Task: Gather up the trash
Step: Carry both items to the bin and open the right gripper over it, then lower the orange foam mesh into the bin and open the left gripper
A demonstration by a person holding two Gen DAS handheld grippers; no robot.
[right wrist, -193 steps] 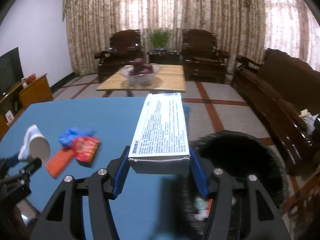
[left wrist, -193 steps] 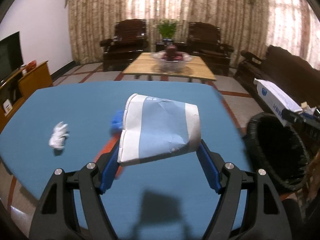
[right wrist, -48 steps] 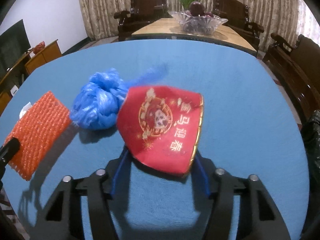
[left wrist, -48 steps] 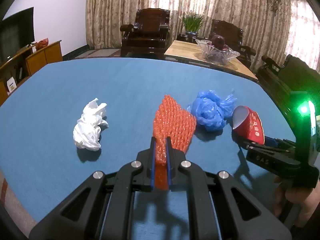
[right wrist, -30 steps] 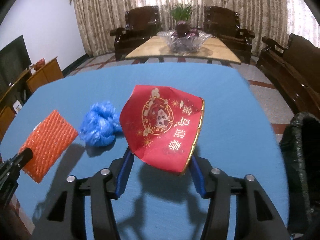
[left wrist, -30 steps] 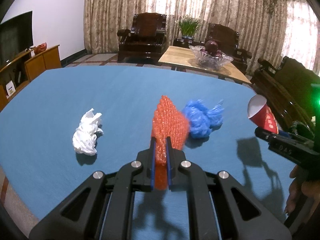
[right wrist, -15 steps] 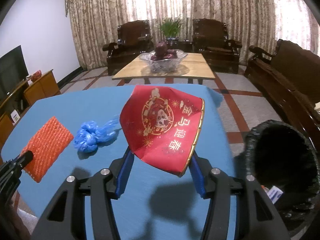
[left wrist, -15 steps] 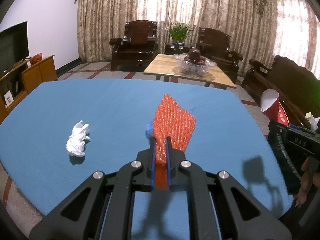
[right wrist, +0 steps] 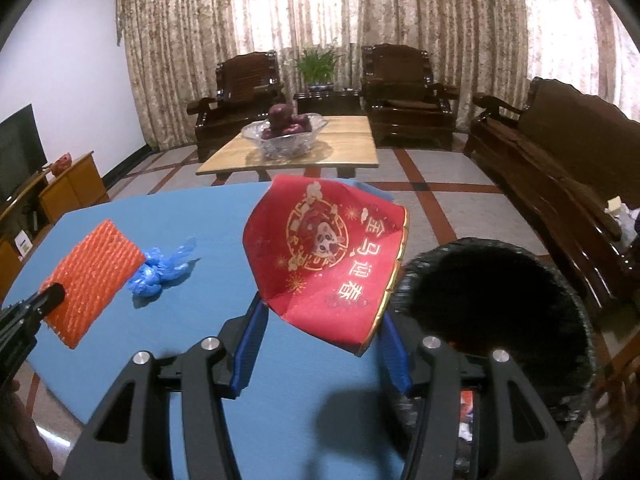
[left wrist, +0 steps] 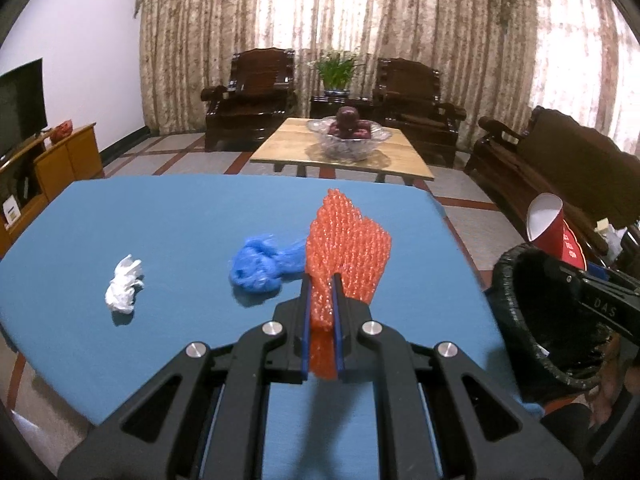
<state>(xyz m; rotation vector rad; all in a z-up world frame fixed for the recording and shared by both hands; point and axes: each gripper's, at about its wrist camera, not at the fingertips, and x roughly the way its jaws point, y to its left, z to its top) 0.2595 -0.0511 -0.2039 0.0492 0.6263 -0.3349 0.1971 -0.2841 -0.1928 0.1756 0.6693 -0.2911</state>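
My left gripper (left wrist: 321, 312) is shut on an orange foam net (left wrist: 346, 252), held up above the blue table (left wrist: 160, 216). From the right wrist view the same orange net (right wrist: 94, 272) hangs at the left, pinched by the left gripper's tip. My right gripper (right wrist: 322, 336) is shut on a flattened red paper cup (right wrist: 332, 256) with gold print, just left of the black-lined trash bin (right wrist: 492, 292). In the left wrist view the red cup (left wrist: 554, 232) sits over the bin (left wrist: 532, 312). A blue plastic bag (left wrist: 260, 264) and a white crumpled tissue (left wrist: 124, 288) lie on the table.
Beyond the table stand a wooden coffee table (left wrist: 344, 156) with a glass fruit bowl (left wrist: 348, 136), two dark armchairs and a potted plant (left wrist: 338, 72). A dark sofa (right wrist: 560, 152) runs along the right. A TV cabinet (left wrist: 52, 160) is at the left.
Both grippers have risen and travelled toward the bin with their loads. The bin has come into full view at the right; the blue bag and tissue stay on the table.
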